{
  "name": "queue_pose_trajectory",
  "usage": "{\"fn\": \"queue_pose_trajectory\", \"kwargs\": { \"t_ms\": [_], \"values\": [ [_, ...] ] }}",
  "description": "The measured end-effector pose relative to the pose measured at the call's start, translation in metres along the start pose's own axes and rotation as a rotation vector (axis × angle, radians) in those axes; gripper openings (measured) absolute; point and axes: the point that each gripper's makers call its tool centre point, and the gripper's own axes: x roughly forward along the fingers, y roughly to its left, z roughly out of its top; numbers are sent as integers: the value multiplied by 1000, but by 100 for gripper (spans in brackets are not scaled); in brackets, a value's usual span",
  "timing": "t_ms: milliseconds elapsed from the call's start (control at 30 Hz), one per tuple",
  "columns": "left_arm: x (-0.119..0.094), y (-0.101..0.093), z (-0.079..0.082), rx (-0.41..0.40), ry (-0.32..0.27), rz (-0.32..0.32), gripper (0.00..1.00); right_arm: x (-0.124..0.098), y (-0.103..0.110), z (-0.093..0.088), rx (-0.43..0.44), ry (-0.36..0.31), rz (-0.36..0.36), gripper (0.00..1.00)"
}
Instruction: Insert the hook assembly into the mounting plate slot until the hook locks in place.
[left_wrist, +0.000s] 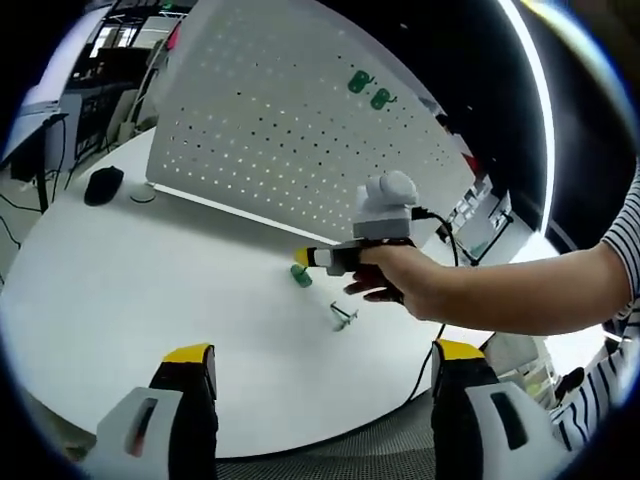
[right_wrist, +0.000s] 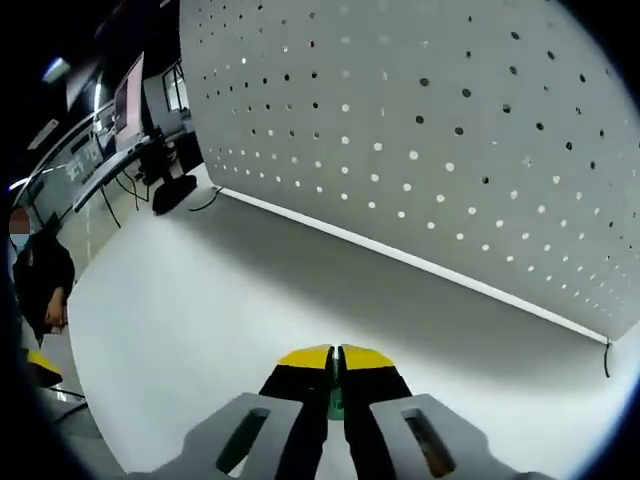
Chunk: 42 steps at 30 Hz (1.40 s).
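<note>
A white perforated mounting plate (left_wrist: 270, 130) (right_wrist: 450, 130) stands upright at the back of the white table (left_wrist: 150, 290). Two green hooks (left_wrist: 368, 90) sit in its upper right holes. My right gripper (left_wrist: 302, 257) (right_wrist: 335, 358), held by a person's hand (left_wrist: 400, 280), hovers low over the table in front of the plate. It is shut, with a green hook piece (left_wrist: 301, 277) (right_wrist: 337, 403) showing between and just under its yellow tips. A bare metal wire hook (left_wrist: 343, 317) lies on the table nearby. My left gripper (left_wrist: 325, 355) is open and holds nothing.
A black mouse (left_wrist: 103, 184) and its cable lie at the table's far left, near the plate's corner. A cable (left_wrist: 430, 350) trails from the right gripper over the table's rounded front edge. Desks and monitors (right_wrist: 130, 110) stand beyond the table.
</note>
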Motion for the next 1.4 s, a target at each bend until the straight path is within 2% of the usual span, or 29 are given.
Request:
{"fn": "queue_pose_trajectory", "kwargs": {
  "t_ms": [200, 300, 467, 500, 567, 667, 900, 1167, 1233, 1267, 1300, 1400],
  "values": [
    [0, 0, 0, 9, 3, 4, 90, -10, -2, 0, 17, -14, 1, 0],
    [0, 0, -1, 17, 7, 8, 90, -21, -1, 9, 61, -62, 15, 0],
    [2, -2, 0, 23, 13, 7, 89, -39, -2, 21, 77, -114, 11, 0],
    [4, -3, 1, 21, 15, 0, 89, -46, -2, 27, 106, -151, 18, 0],
    [5, -4, 1, 16, 20, -5, 90, -55, 1, 32, 119, -173, 32, 0],
    [7, 4, 1, 41, 51, 24, 91, -69, 7, 37, 123, -206, 51, 0],
    [16, 10, 16, 64, 79, 34, 90, -103, 20, 42, 145, -272, 93, 0],
    [36, -5, 32, 71, 96, -6, 85, -146, 42, 46, 246, -361, 185, 0],
    [40, -10, 34, 69, 100, -20, 83, -155, 46, 45, 241, -370, 193, 0],
    [41, -13, 35, 71, 103, -25, 83, -160, 52, 52, 257, -421, 236, 0],
    [43, -16, 36, 76, 103, -31, 82, -164, 56, 53, 269, -443, 258, 0],
    [46, -21, 37, 81, 106, -46, 79, -169, 63, 46, 256, -433, 273, 0]
  ]
}}
